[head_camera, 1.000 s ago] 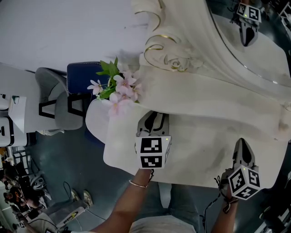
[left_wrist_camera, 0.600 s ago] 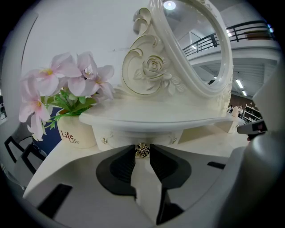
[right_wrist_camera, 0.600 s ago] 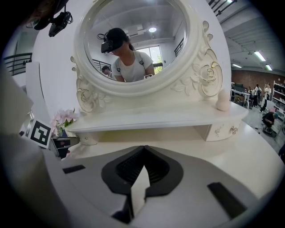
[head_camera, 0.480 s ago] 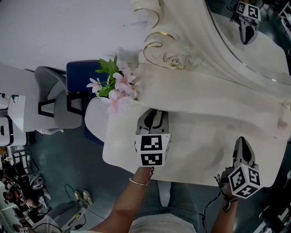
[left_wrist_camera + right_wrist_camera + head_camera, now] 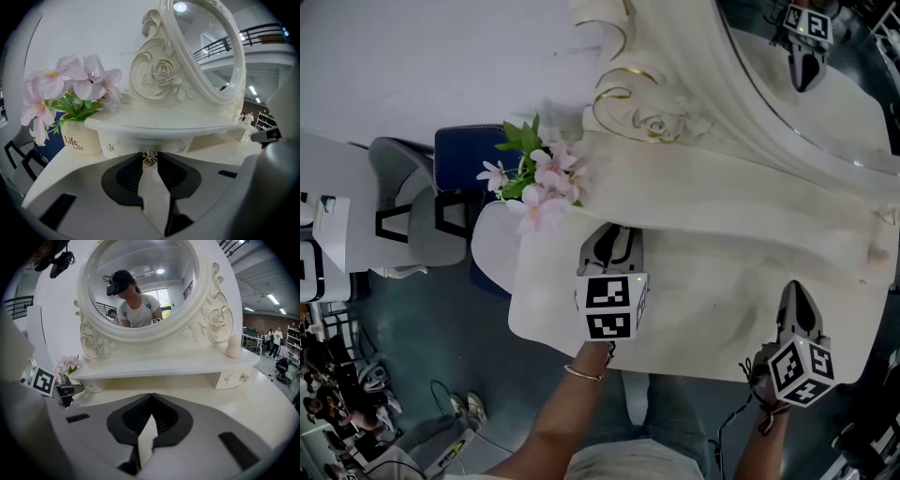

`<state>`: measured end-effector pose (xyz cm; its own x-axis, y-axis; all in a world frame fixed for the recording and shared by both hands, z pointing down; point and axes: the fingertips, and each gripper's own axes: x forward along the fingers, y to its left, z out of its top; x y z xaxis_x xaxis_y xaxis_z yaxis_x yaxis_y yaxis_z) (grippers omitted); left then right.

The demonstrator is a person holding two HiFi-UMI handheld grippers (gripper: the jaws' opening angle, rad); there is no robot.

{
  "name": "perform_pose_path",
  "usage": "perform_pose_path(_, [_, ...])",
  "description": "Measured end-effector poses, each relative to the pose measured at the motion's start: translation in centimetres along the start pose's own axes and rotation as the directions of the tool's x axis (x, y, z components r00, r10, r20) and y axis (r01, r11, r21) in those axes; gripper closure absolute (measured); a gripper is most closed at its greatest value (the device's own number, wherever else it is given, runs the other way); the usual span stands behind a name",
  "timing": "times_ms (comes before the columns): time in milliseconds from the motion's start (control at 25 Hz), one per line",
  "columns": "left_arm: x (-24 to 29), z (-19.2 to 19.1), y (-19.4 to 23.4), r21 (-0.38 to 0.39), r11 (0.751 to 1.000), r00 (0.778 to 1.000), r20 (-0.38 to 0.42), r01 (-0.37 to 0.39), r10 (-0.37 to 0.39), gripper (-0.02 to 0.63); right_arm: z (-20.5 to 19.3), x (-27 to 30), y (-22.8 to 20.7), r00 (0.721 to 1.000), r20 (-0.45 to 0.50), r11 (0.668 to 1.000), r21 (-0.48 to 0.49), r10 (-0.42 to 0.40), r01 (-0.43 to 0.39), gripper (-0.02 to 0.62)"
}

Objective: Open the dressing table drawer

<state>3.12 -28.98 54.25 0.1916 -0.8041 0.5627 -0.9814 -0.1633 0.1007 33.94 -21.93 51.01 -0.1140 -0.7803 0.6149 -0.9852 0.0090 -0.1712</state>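
Observation:
The cream dressing table (image 5: 712, 281) carries a small drawer (image 5: 123, 144) under its raised shelf, with a little brass knob (image 5: 149, 157). My left gripper (image 5: 149, 160) has just been closing, and its two dark pads now press that knob from either side. In the head view the left gripper (image 5: 616, 236) reaches in under the shelf edge beside the flowers (image 5: 539, 183). My right gripper (image 5: 151, 397) is shut with nothing in it and hovers over the table top near the front right edge (image 5: 794, 291). The drawer front looks flush with its frame.
A white pot (image 5: 82, 138) of pink flowers stands just left of the drawer. The oval mirror (image 5: 140, 284) rises behind the shelf. A second small drawer (image 5: 233, 377) and a pink bottle (image 5: 233, 347) are at the right end. A grey chair (image 5: 412, 216) stands left of the table.
Both grippers keep their places over the table. Only the head view has drifted slightly.

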Motion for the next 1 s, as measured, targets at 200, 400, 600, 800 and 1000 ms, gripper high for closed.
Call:
perform_pose_path(200, [0.0,0.0,0.0,-0.006,1.000,1.000,0.004,-0.004,0.004,0.495,0.0,0.0,0.0,1.000,-0.001,1.000,-0.005,-0.001,0.001,0.588])
perform_pose_path(400, [-0.4,-0.3,-0.1,-0.009,1.000,1.000,0.006,0.000,0.000,0.497,0.1,-0.3,0.0,1.000,0.001,1.000,-0.008,-0.002,0.002,0.588])
perform_pose_path(600, [-0.7,-0.6,-0.1,-0.009,1.000,1.000,0.007,-0.003,0.003,0.497,0.1,-0.6,0.0,1.000,0.003,1.000,-0.009,-0.001,0.001,0.588])
perform_pose_path(800, [-1.1,-0.9,-0.2,-0.005,1.000,1.000,0.004,0.001,-0.001,0.497,0.0,-0.9,0.0,1.000,0.005,1.000,-0.013,-0.002,0.002,0.588])
perform_pose_path(1000, [-1.3,-1.0,-0.3,-0.006,1.000,1.000,0.003,-0.002,0.002,0.497,-0.3,-1.3,0.1,1.000,0.004,1.000,-0.013,0.001,-0.001,0.588])
